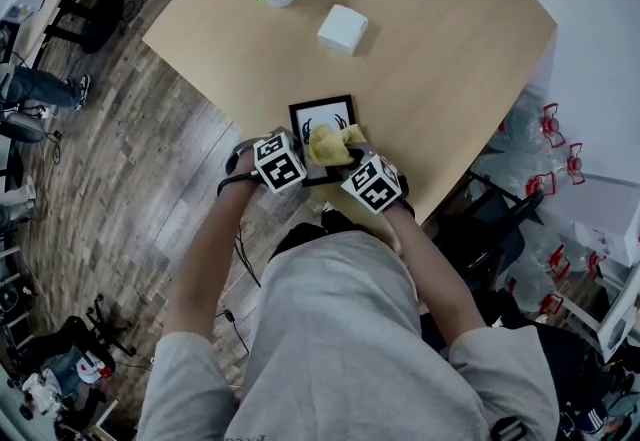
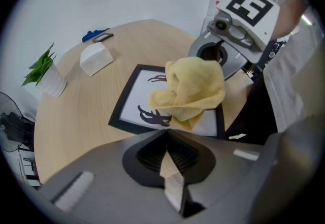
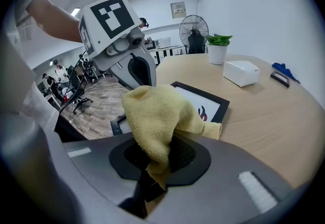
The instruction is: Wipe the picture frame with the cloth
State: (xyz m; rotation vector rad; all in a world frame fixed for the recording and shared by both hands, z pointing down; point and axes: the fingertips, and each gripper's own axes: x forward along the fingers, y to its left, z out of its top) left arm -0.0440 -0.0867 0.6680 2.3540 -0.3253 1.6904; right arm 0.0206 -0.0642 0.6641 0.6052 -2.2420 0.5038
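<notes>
The frame (image 1: pixel 322 117) lies flat at the near edge of the table (image 1: pixel 450 39), its long axis pointing away from the person. The right gripper (image 3: pixel 161 154) is clamped on the yellow cloth (image 1: pixel 330 144), which is bunched over the frame's near right part. The left gripper (image 2: pixel 166 134) has its jaws drawn together, tips at the frame's near edge.

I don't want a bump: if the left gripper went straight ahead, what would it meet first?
Probably the yellow cloth, held right ahead by the right gripper above the picture frame; depth is unclear, so the frame's near edge might come first.
</notes>
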